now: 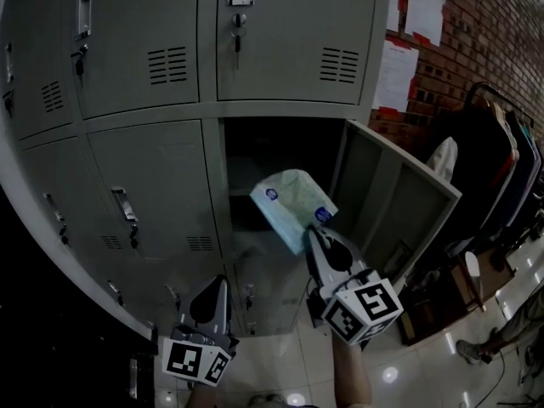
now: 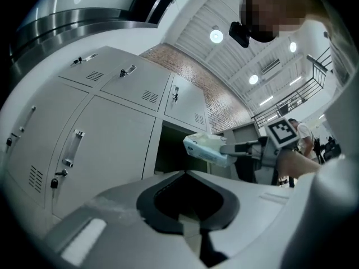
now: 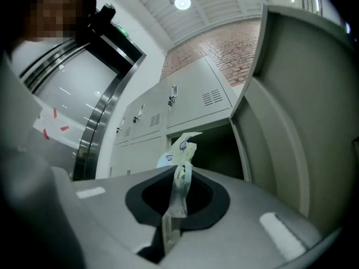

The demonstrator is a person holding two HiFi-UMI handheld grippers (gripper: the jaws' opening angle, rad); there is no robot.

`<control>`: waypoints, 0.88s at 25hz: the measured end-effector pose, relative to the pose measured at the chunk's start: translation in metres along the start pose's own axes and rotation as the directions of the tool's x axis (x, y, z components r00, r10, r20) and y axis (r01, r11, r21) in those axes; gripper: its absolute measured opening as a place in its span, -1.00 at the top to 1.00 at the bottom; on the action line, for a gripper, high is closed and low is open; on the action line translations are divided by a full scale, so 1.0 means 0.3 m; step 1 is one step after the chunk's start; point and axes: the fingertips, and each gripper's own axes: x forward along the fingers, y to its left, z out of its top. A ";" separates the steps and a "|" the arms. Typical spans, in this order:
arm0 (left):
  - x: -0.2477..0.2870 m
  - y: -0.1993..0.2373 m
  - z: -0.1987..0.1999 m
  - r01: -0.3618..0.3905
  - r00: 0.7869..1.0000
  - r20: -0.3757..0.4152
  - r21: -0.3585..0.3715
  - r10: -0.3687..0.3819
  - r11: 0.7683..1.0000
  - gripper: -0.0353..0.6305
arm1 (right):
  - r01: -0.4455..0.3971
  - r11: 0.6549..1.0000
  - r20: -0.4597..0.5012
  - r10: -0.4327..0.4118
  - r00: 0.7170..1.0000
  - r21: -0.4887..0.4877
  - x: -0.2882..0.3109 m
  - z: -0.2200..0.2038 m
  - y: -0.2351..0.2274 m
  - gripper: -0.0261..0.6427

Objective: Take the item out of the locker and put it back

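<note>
Head view had the right gripper (image 1: 316, 231) clamped on just the end flap of the tissue pack (image 1: 291, 204), which hung right in front of the open locker compartment (image 1: 255, 155), so I'd have held that pinch tight and moved slow, clear of the door (image 1: 399, 198).

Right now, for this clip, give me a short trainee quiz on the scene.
1. True or false: the tissue pack lies inside the open locker.
2. Which gripper holds the pack? A left, B right, C neither.
3. Fill in: in the head view, the locker door stands open to the ___.
Key: 1 false, it is held outside; 2 B, the right gripper; 3 right.
</note>
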 end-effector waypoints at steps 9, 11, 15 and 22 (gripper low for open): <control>-0.055 -0.022 -0.015 -0.010 1.000 -0.011 -0.010 0.010 1.000 0.88 | 0.025 0.998 -0.053 -0.022 0.998 0.061 -0.200 -0.146 0.054 0.89; -0.057 -0.028 -0.009 -0.006 1.000 -0.005 -0.011 0.006 1.000 0.88 | 0.017 0.997 -0.055 -0.013 0.998 0.074 -0.205 -0.156 0.068 0.89; -0.057 -0.024 -0.009 -0.006 1.000 -0.009 -0.013 0.005 1.000 0.88 | 0.013 0.999 -0.067 -0.011 0.998 0.040 -0.208 -0.154 0.087 0.89; -0.052 -0.027 -0.005 -0.002 1.000 0.000 -0.021 0.002 1.000 0.88 | 0.018 0.999 -0.059 -0.016 0.998 0.034 -0.207 -0.143 0.082 0.89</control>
